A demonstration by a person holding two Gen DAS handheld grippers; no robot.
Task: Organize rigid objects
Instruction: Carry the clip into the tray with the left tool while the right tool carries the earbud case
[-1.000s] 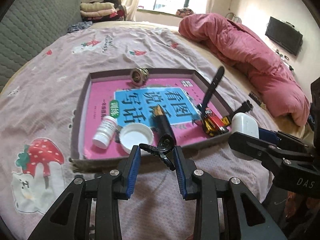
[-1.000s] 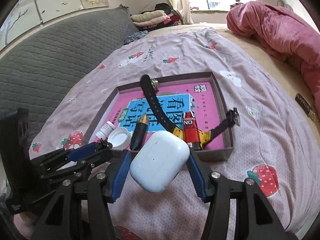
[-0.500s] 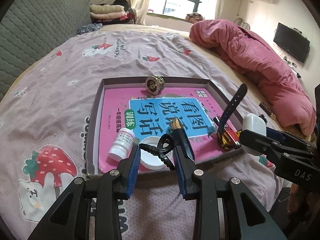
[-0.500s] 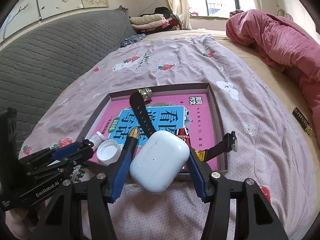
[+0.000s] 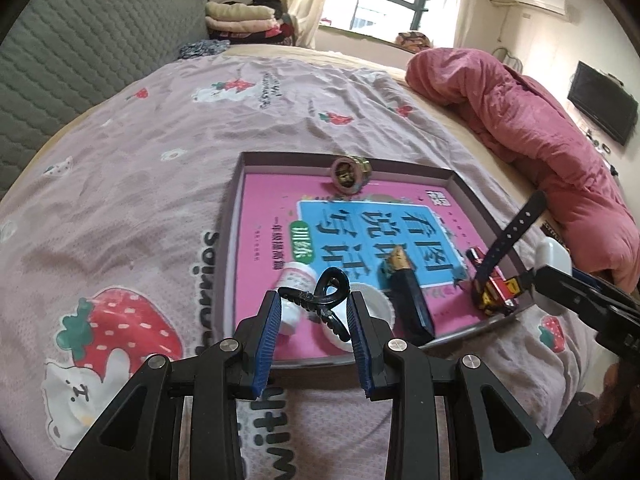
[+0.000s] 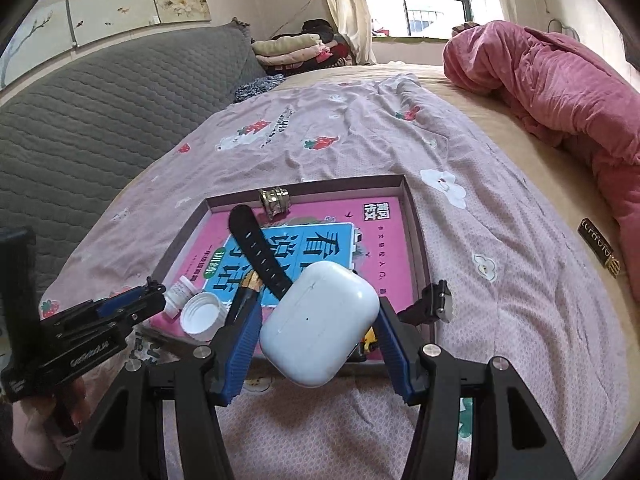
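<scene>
Earbud case [image 6: 320, 322] clamped in right tool [image 6: 318, 334], hair clip [image 5: 320, 300] pinched in left tool [image 5: 316, 320]; next, lower both into tray [image 6: 416, 216].

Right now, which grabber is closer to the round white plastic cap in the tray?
Left. The left gripper hangs right over the white cap; the right gripper, holding the white earbud case, sits further along the tray's near edge.

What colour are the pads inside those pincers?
Blue pads, clearest in the right wrist view.
</scene>
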